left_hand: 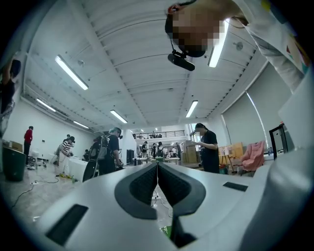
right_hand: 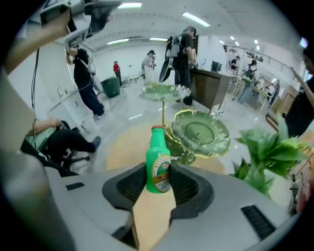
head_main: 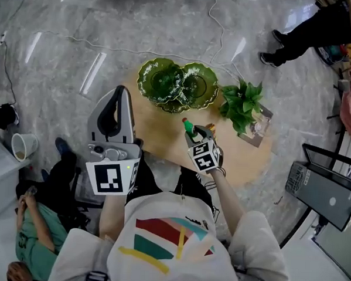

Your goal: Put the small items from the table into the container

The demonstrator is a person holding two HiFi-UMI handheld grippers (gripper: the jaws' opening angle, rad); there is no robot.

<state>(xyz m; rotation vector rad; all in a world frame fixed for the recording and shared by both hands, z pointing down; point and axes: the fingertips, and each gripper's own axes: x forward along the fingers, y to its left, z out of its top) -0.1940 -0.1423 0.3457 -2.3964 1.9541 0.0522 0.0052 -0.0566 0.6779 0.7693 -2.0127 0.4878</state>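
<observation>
The right gripper (right_hand: 158, 182) grips a small green bottle (right_hand: 158, 164) above the table (head_main: 158, 133), the left gripper (left_hand: 157, 182) is pinched empty, and carrying to the green tiered dish (head_main: 177, 84) likely comes next.

My right hand-held gripper (head_main: 196, 136) is holding the bottle (head_main: 188, 126) over the bench (head_main: 155, 136); the dish (head_main: 177, 85) is sitting behind, the plant (head_main: 241, 104) to its right.

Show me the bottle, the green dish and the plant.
bottle (right_hand: 158, 166), right gripper view, on its label
green dish (head_main: 166, 80), head view, on its left bowl
plant (head_main: 241, 102), head view, on its leaves
</observation>
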